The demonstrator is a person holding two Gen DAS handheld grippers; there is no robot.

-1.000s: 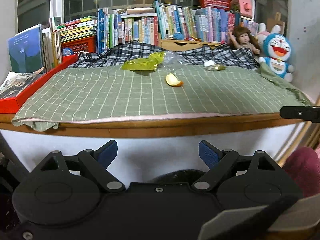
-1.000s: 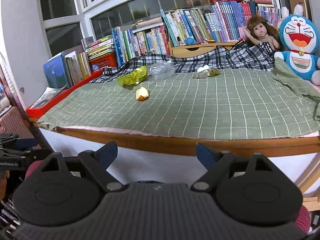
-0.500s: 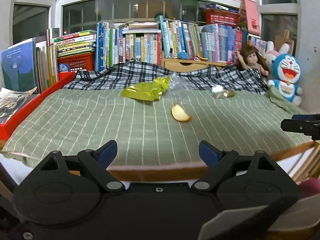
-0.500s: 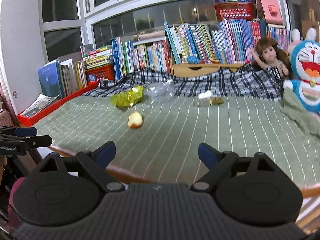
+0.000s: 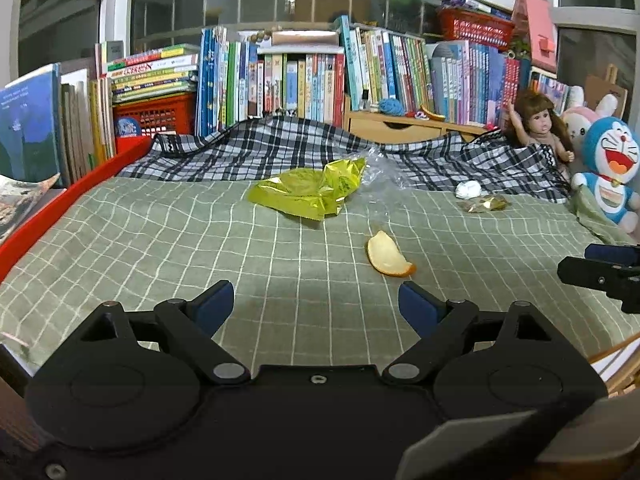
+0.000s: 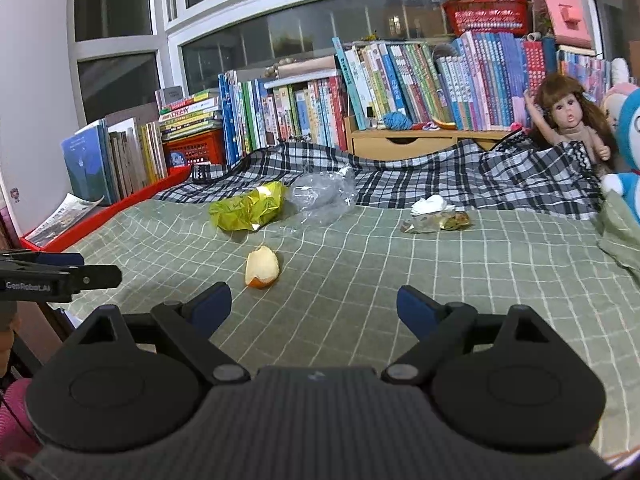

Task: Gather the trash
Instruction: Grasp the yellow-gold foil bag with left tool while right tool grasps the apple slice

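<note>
Trash lies on a green checked bed cover (image 5: 160,248). An orange peel (image 5: 387,255) (image 6: 262,267) sits nearest, with a crumpled yellow-green wrapper (image 5: 308,192) (image 6: 248,211) behind it. Clear plastic film (image 6: 322,198) (image 5: 382,168) lies beside the wrapper. At the far right rest a white tissue wad (image 5: 469,189) (image 6: 430,205) and a small gold wrapper (image 5: 484,203) (image 6: 438,223). My left gripper (image 5: 316,304) hangs open over the front of the cover, the peel just ahead of its right finger. My right gripper (image 6: 314,306) is open too, the peel ahead of its left finger.
A black-and-white plaid blanket (image 5: 280,148) is bunched along the back. Behind it stand rows of books (image 5: 280,80), a red basket (image 5: 156,116) and a wooden drawer box (image 6: 400,144). A doll (image 6: 568,120) and blue plush toy (image 5: 612,168) sit at the right; a red tray edge (image 5: 60,208) borders the left.
Both grippers have risen from below the bed's wooden edge and moved forward over the green cover. The trash looks nearer. Both stay open.
</note>
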